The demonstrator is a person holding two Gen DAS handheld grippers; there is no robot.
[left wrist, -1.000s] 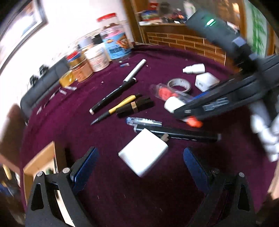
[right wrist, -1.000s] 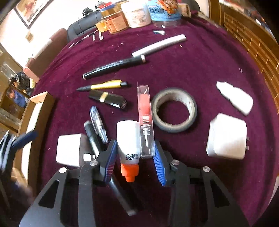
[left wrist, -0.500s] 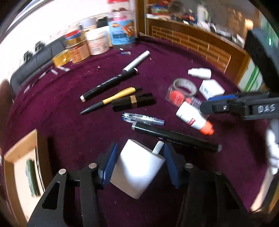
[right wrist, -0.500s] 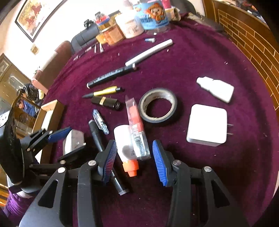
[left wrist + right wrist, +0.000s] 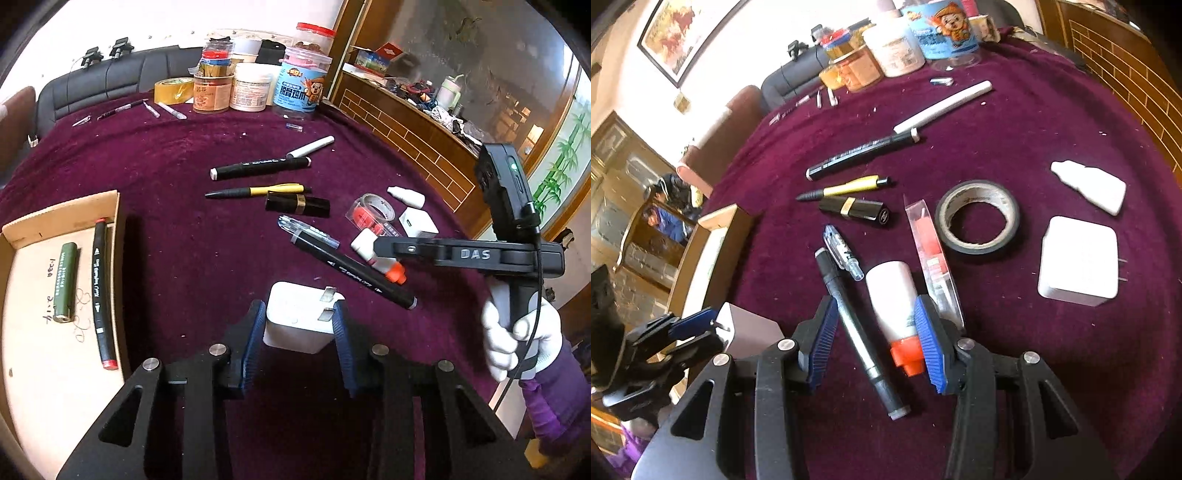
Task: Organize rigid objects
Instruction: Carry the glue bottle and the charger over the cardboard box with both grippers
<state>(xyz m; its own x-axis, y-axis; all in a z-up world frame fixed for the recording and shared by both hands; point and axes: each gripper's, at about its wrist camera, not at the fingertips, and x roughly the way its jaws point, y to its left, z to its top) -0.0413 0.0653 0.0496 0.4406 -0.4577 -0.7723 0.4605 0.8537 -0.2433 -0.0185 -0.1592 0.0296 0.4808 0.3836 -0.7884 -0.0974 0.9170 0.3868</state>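
My left gripper (image 5: 298, 323) is shut on a white plug adapter (image 5: 299, 319), held just above the purple cloth; it also shows in the right wrist view (image 5: 746, 334). My right gripper (image 5: 877, 332) is open, its fingers either side of a white glue bottle with an orange cap (image 5: 895, 306) and a black marker (image 5: 857, 328) lying on the cloth. A cardboard tray (image 5: 22, 280) at the left holds a black marker (image 5: 99, 295) and a green stick (image 5: 65, 282).
On the cloth lie pens (image 5: 849, 186), a black lipstick (image 5: 855, 208), a clear blister pack (image 5: 931, 258), a tape roll (image 5: 977, 218), a second white adapter (image 5: 1078, 254) and a white dropper bottle (image 5: 1089, 184). Jars (image 5: 251, 92) stand at the far edge.
My left gripper closed on the white adapter and lifted it toward the tray side. My right gripper drew back a little and widened around the glue bottle and marker.
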